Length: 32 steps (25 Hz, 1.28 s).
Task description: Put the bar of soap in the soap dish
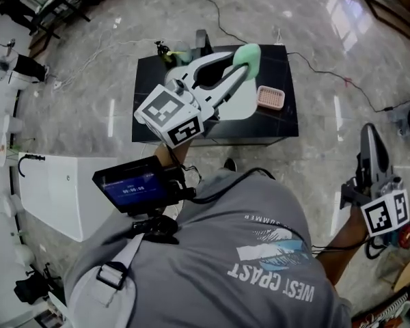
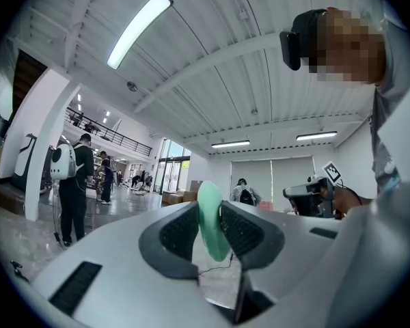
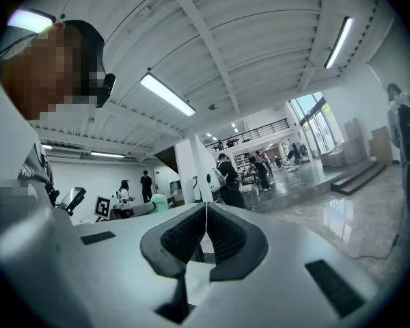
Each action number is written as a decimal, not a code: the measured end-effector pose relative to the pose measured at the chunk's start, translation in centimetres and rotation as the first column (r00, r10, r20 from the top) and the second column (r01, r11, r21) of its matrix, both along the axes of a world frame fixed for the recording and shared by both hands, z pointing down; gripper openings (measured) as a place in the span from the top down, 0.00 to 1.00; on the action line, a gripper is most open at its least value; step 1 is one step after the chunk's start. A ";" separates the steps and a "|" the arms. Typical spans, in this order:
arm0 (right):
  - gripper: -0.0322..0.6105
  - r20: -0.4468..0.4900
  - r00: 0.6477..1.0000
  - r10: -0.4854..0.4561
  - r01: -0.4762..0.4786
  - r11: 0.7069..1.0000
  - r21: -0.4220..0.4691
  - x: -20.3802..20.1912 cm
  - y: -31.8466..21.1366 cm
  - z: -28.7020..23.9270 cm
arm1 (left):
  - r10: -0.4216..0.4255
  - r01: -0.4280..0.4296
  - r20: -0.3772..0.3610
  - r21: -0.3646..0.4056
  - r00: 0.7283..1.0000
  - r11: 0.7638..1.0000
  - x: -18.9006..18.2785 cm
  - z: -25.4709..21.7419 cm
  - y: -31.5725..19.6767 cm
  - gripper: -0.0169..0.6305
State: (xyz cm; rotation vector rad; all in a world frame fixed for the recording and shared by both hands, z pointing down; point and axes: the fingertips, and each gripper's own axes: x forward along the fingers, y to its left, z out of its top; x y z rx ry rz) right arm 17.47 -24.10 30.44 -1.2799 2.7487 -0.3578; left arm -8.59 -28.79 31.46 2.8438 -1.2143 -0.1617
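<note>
One black table stands on a grey polished floor. I have two claws. My left claw hangs over the table, its jaws pinching the one bar of soap. The soap is pale green, stands on edge between the pads and sticks out past the tips. My right claw is well off to the table's right, over the floor, with its jaws pressed together and empty. One pink soap dish sits on the right part of the table, near the soap but apart from it, and it is empty.
</note>
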 end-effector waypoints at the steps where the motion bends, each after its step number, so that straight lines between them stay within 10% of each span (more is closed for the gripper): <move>1: 0.94 -0.003 1.000 0.003 -0.003 1.000 -0.007 -0.7 -0.9 -0.1 | 0.008 -0.008 -0.005 -0.005 1.000 1.000 -0.5 0.0 -1.0 0.81; 12: 0.94 -0.058 0.998 0.031 -0.033 0.999 -0.032 -5.0 -5.0 0.1 | 0.104 -0.104 -0.001 -0.040 0.995 0.994 -2.1 2.1 -5.9 0.81; 32: 0.94 0.009 0.990 -0.139 0.139 0.983 -0.119 -2.8 -15.7 3.3 | -0.019 0.034 0.094 -0.161 0.995 0.986 2.0 6.7 -12.4 0.81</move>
